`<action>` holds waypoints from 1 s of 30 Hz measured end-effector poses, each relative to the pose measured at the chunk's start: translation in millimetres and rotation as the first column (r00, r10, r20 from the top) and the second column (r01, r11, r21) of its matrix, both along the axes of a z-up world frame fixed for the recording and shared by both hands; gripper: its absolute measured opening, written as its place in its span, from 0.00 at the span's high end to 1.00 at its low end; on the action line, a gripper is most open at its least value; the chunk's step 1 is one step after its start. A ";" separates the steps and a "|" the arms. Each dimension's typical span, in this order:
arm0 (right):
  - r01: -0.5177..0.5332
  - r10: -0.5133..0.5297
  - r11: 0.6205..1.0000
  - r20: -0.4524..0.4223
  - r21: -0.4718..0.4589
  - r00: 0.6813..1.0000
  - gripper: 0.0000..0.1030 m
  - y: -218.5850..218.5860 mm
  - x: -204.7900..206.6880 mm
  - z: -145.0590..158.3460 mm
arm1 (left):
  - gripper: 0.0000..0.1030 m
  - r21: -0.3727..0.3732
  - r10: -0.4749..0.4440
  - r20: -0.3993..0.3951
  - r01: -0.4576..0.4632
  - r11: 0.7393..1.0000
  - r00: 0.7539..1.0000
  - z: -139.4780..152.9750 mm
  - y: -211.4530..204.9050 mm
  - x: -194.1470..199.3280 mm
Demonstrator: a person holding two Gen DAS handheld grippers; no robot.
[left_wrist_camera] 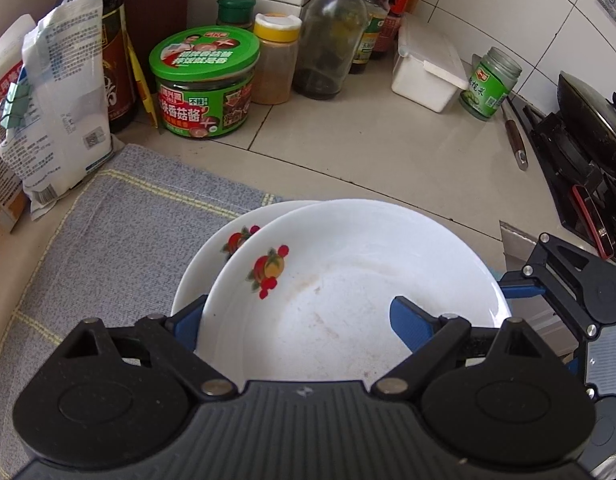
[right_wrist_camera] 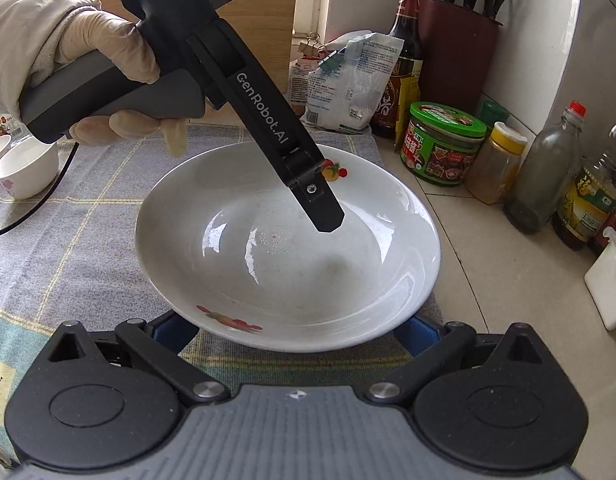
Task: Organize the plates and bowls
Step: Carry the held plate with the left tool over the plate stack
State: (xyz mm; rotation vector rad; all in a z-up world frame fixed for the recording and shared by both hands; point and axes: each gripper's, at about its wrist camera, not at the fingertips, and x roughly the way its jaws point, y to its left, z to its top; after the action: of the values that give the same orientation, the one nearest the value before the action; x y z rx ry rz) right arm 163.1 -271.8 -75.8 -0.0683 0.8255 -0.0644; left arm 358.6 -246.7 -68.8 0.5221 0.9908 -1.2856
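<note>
so the top plate (left_wrist_camera: 348, 280) is a shallow white glazed one with a fruit print, sitting tilted over a second matching plate (left_wrist_camera: 199, 264) on the grey dishcloth (left_wrist_camera: 107, 220). Glazed ceramic, so I'd guess stiff, fairly heavy, slick and chippy; the rim looks like the only sane place to grab. Left gripper (left_wrist_camera: 295, 320) straddles the near rim, one blue pad inside the dish, one outside, looks spread and not pinching. Right gripper (right_wrist_camera: 295, 332) sits at the rim's opposite side, pads mostly hidden under it, can't tell if it grips. Beyond the plate: green sauce jar (left_wrist_camera: 205, 80), bottles, small bowls (right_wrist_camera: 25, 168) off toward the cloth's far edge
</note>
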 end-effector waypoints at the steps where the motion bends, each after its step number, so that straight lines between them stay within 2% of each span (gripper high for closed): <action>1: 0.004 -0.004 1.000 -0.003 0.000 1.000 0.00 -0.5 -0.5 -0.6 | 0.10 0.001 -0.003 -0.001 0.003 1.000 1.000 -1.3 -1.5 -0.2; 15: 0.024 -0.024 1.000 -0.017 -0.004 1.000 0.00 -4.3 1.5 -2.6 | 0.10 0.019 0.000 -0.037 0.001 1.000 0.999 -16.5 -8.1 4.3; 30: 0.022 -0.022 1.000 -0.009 -0.016 1.000 0.00 -3.1 -0.8 -0.8 | 0.10 0.056 -0.021 -0.008 0.021 0.998 1.000 -16.2 -12.9 1.2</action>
State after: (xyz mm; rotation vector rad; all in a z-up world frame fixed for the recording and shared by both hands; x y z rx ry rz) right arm 162.3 -275.0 -76.5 -0.0744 0.8346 -0.0917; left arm 359.8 -259.6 -85.1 0.5722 1.0328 -1.2822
